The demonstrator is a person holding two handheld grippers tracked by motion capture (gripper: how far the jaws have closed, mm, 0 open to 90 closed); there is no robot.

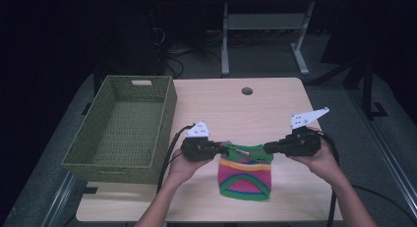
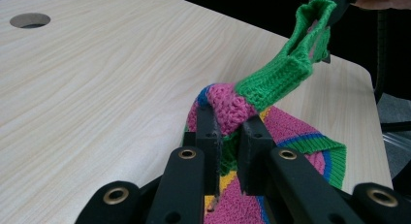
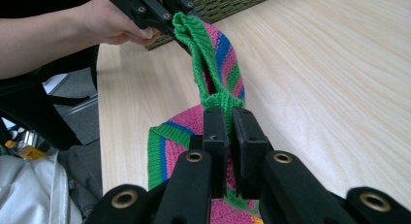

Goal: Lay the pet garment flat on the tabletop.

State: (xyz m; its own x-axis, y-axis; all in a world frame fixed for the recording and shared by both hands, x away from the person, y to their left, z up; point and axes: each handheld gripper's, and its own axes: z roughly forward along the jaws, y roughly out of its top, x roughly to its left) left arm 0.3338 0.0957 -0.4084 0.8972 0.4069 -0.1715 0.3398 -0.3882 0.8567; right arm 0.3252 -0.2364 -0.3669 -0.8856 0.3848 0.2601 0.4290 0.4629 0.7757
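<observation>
A small knitted garment [image 1: 246,175] in pink, green, blue and yellow stripes hangs between both grippers over the near part of the table. My left gripper [image 1: 222,149] is shut on its left top corner, pinching pink and green knit [image 2: 228,107]. My right gripper [image 1: 268,148] is shut on the right top corner, clamping the green ribbed edge [image 3: 220,99]. The green band [image 2: 291,69] stretches between the two grippers. The lower part of the garment rests on the wooden table [image 1: 231,109].
An empty green woven basket [image 1: 123,126] stands on the table's left side, close to my left hand. A round cable hole [image 1: 247,91] sits near the table's far edge. Metal table legs [image 1: 225,40] stand on the floor beyond.
</observation>
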